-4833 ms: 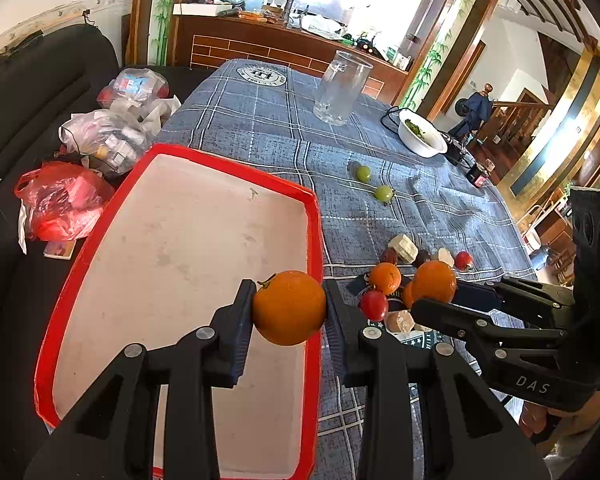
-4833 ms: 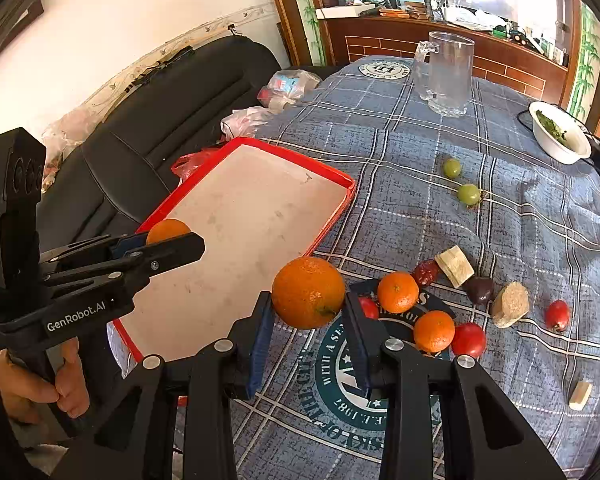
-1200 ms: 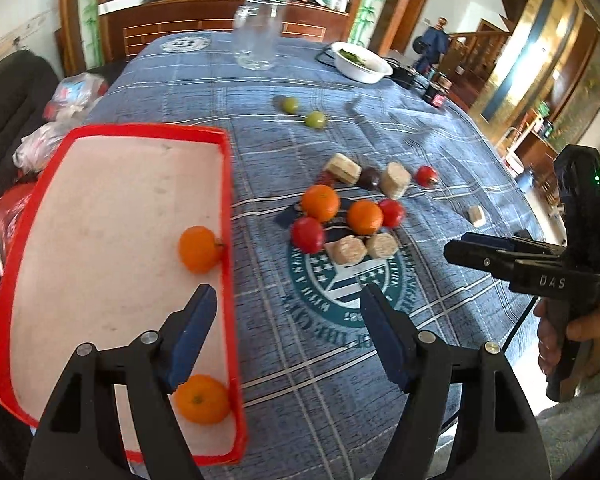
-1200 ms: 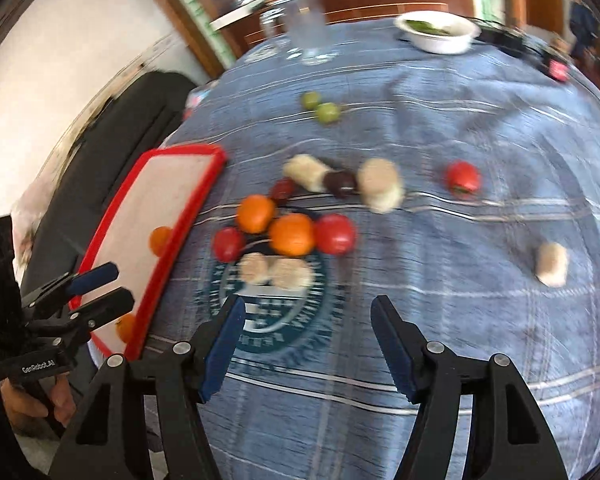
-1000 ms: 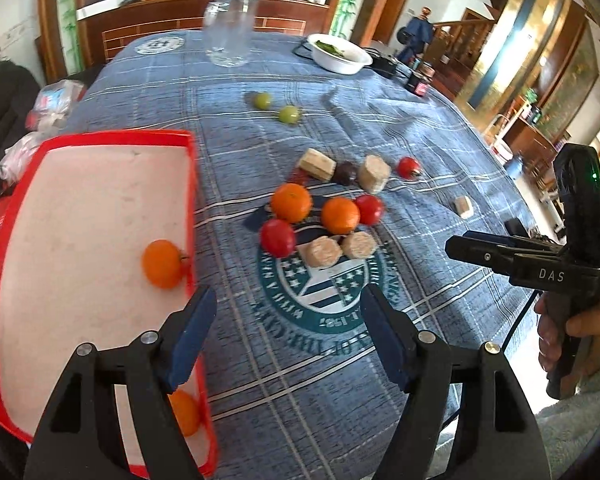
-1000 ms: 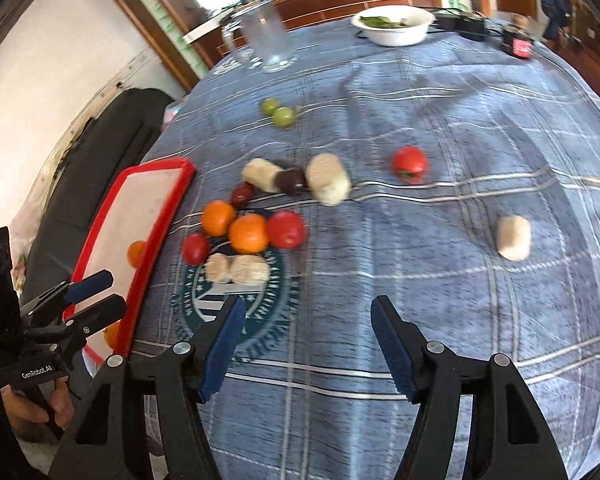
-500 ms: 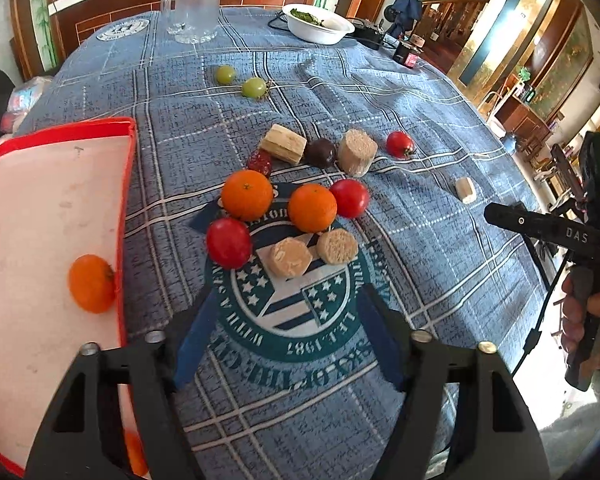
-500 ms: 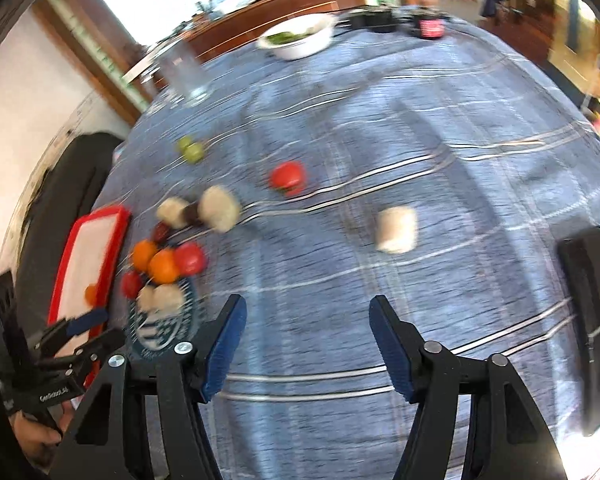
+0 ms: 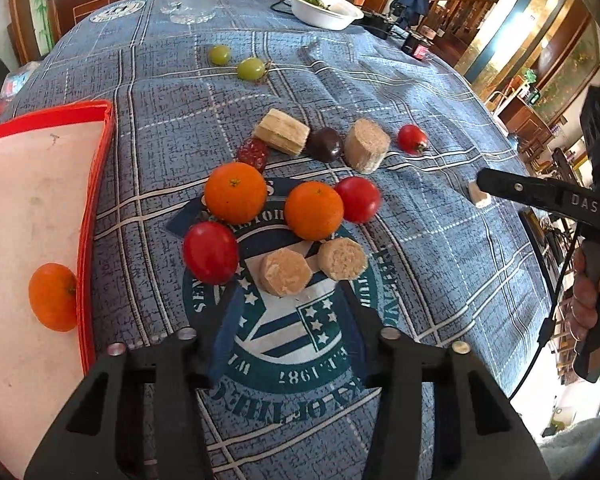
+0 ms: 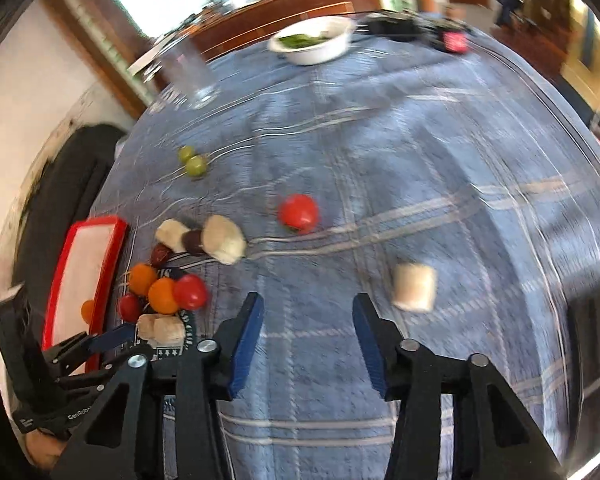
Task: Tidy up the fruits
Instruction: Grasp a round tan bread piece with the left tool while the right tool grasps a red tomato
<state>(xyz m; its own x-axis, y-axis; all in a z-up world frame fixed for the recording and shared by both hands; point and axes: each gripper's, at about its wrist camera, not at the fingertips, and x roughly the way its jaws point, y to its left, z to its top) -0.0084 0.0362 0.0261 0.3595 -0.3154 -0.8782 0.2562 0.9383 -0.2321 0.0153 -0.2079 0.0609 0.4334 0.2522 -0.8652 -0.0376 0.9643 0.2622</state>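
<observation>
Both hand-held grippers, left (image 9: 286,326) and right (image 10: 308,330), wide apart, empty.

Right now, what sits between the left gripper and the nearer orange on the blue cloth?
Left wrist view: two round tan cakes lie between the left gripper and that orange.

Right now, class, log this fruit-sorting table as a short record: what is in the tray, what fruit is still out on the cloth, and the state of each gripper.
tray: red tray at the left, holding one orange against its rim
oranges on cloth: two, side by side on the printed emblem
tomatoes on cloth: three
green grapes: two, farther back
other items: pale blocks mixed among the fruit
left gripper: open, empty, above the emblem
right gripper: open, empty, over bare cloth
</observation>
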